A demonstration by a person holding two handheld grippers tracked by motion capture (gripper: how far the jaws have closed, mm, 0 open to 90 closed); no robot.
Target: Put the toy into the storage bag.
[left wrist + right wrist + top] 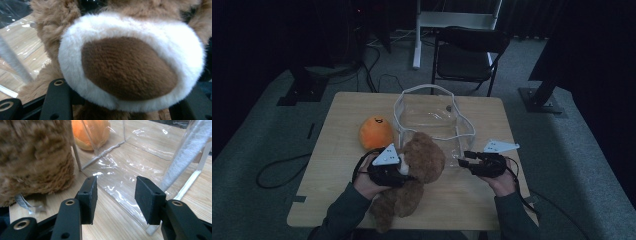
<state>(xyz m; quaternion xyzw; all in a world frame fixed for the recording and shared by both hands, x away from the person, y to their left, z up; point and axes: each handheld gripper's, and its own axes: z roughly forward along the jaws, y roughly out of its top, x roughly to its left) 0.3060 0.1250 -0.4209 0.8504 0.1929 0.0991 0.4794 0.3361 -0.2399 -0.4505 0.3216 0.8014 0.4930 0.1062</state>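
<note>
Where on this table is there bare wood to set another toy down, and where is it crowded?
Free: the left strip of the table beside the orange plush, and the near right corner. Crowded: the centre, where the teddy bear meets the clear bag.

I count two soft toys on my table: one brown teddy bear at lower centre and one orange plush left of centre. One clear bag, one black chair at top.
</note>
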